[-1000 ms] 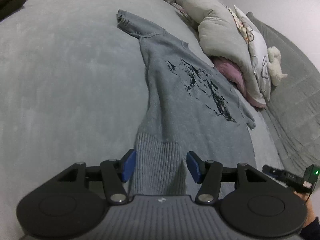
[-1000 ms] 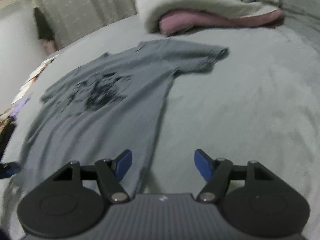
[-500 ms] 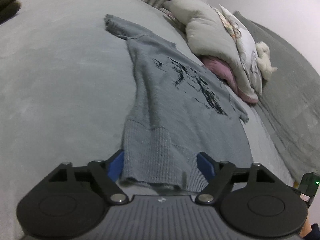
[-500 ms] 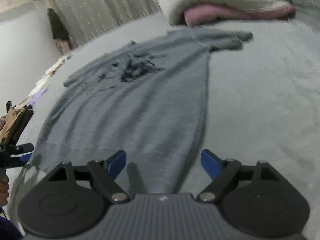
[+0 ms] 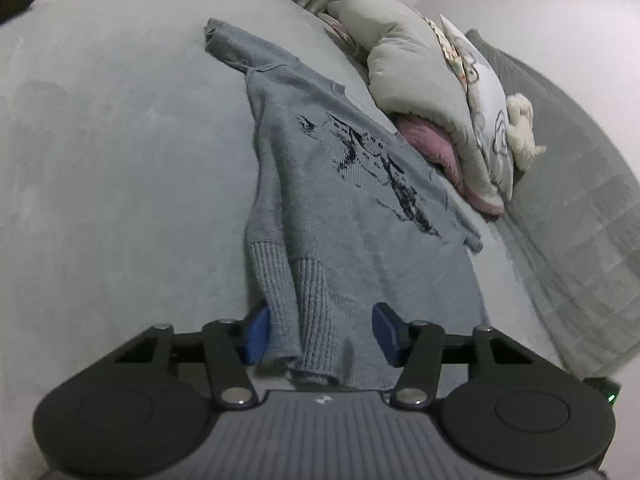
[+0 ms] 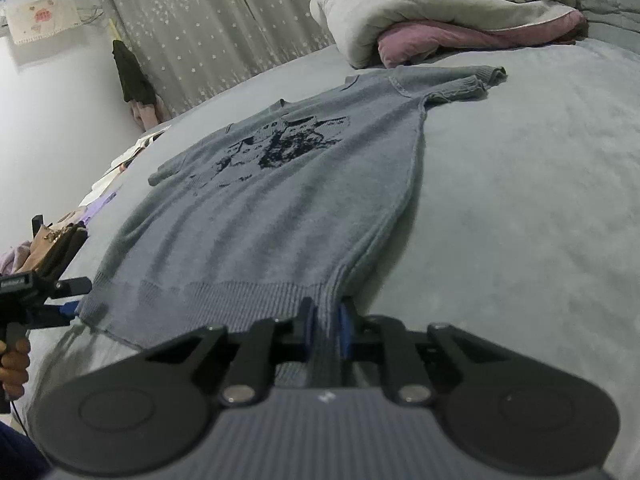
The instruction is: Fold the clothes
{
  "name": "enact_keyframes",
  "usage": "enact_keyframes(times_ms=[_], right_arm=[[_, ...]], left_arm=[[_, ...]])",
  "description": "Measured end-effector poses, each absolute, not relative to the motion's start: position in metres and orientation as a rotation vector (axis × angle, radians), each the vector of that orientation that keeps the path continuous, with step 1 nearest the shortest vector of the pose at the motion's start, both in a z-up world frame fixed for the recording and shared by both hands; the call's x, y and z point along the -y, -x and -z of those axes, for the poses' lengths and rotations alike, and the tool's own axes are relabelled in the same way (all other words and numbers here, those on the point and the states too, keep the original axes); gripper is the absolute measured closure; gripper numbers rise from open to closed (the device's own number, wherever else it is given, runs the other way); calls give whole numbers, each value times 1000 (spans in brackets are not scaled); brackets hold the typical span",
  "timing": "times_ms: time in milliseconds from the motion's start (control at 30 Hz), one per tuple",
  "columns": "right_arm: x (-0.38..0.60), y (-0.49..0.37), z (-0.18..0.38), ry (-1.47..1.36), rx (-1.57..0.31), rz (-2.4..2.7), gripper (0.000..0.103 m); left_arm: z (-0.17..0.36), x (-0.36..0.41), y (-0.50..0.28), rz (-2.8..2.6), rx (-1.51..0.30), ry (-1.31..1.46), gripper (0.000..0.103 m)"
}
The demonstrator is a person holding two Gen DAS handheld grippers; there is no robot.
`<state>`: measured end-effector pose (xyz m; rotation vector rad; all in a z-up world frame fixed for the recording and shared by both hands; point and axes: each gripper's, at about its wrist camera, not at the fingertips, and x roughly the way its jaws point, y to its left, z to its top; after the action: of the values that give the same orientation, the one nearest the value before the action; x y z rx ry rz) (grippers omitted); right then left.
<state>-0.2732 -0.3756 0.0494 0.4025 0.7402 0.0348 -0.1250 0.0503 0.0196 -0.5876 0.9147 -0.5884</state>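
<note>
A grey short-sleeved knit sweater (image 5: 352,208) with a dark printed motif lies flat on the grey bed, front side up. Its ribbed hem (image 5: 304,312) bunches between the blue pads of my left gripper (image 5: 320,334), whose jaws stand apart around the hem's left corner. In the right wrist view the same sweater (image 6: 280,200) stretches away from me, and my right gripper (image 6: 326,326) is shut on the right corner of the ribbed hem (image 6: 240,300). The left gripper (image 6: 36,300) and the hand holding it show at that view's left edge.
Grey bed cover (image 5: 100,180) spreads all round the sweater. Folded grey and pink bedding (image 5: 432,100) with a plush toy (image 5: 520,128) is piled past the collar. A dotted curtain (image 6: 208,28), hanging dark clothing (image 6: 132,76) and loose items (image 6: 120,168) sit beyond the bed's far left side.
My right gripper went from wide open to shut on the hem's right corner. My left gripper narrowed around the hem's left corner, and the ribbing there has bunched up.
</note>
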Motion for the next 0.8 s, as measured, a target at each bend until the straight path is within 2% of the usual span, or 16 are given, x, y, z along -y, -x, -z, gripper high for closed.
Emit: enact_keyframes(times_ms=[400,433,467,533,800], right_arm=[[372,271,-45,-446,-753,-18,90],[371,271,-45,-438,-755,-17,90],[370,270,-45,-431,-756,-16,89],[370,270,-45,-429,-757,-14,90],[366,269,-48,-412,-758,-3,98]], left_arm=[[2,-69,123,508,-926,851,50],[3,-69,123,506,-931,863,53],[4,-68,122,510,-938,865,70],[5,-65,123,505,-947,855,95],[-5,-60,129,498,-882,834,96]])
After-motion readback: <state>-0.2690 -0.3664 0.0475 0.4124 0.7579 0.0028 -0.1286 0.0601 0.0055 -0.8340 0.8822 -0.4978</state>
